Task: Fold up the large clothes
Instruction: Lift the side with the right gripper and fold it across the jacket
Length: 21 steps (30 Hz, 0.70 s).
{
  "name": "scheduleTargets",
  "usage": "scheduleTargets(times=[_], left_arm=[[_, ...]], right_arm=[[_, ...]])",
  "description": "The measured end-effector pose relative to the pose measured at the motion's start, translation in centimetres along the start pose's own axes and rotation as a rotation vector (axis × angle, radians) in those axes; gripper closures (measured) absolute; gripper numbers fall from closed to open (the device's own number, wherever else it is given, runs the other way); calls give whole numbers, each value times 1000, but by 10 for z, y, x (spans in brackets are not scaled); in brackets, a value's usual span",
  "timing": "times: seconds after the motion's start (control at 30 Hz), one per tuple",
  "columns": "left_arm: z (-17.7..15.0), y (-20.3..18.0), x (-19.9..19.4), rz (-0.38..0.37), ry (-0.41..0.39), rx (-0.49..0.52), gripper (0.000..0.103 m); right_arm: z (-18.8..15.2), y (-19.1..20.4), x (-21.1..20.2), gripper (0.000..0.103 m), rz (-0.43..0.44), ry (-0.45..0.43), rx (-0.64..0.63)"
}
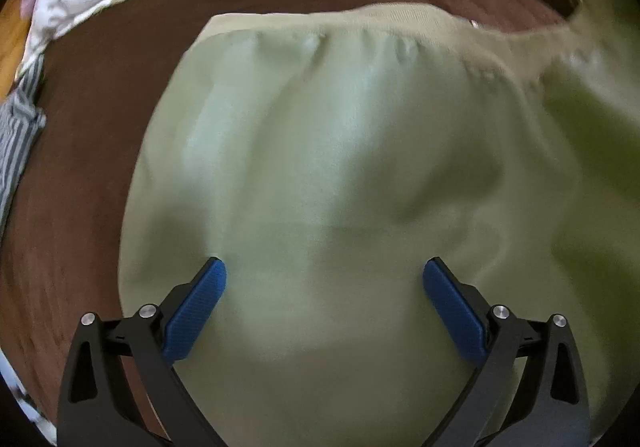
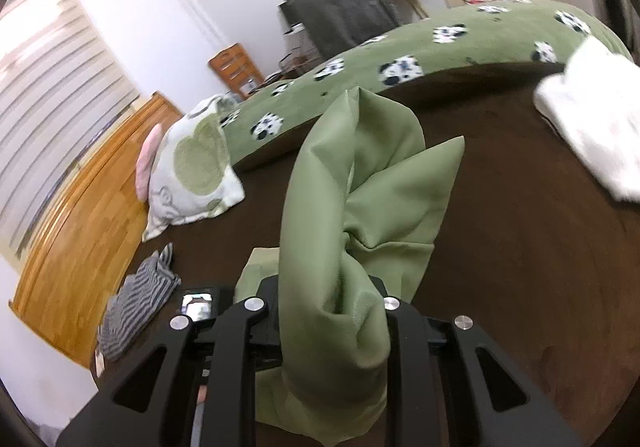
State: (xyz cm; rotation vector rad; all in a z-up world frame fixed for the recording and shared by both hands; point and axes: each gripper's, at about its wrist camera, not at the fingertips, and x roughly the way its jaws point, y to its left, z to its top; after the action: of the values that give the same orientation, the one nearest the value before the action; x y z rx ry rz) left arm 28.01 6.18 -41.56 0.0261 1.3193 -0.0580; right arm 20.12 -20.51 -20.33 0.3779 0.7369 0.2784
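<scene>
A brown bedspread (image 2: 520,247) fills the middle, with a panda-print blanket (image 2: 400,59) above, a pillow (image 2: 192,175) and striped cloth (image 2: 136,307) left, white towel (image 2: 592,135) upper right.

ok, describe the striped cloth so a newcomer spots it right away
On the brown bed cover, look toward the edge by the wooden floor. Just below the white pillow with green patches lies a small crumpled heap, the striped cloth. Its grey and white stripes set it apart from the plain green garment beside it.
</scene>
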Motion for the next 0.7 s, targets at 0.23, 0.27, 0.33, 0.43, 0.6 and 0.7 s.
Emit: scheduleTargets(times=[0.23, 0.27, 0.33, 0.43, 0.6, 0.7], left_arm=[[-6, -3, 7, -3, -32, 5, 6], [-8, -1, 6, -9, -38, 6, 6], [-8, 2, -1, -29, -56, 5, 6], [-10, 14, -21, -51, -93, -6, 6], [-23, 52, -57, -55, -147, -54, 6], [-35, 80, -74, -47, -171, -93, 6]], right_arm=[[-3, 37, 16, 81, 15, 47, -132], [-4, 42, 17, 81, 21, 50, -140], [-6, 51, 19, 81, 28, 55, -162], [-10, 69, 24, 81, 34, 70, -201], [-23, 98, 43, 81, 50, 97, -246], [-38, 121, 65, 81, 40, 131, -310]])
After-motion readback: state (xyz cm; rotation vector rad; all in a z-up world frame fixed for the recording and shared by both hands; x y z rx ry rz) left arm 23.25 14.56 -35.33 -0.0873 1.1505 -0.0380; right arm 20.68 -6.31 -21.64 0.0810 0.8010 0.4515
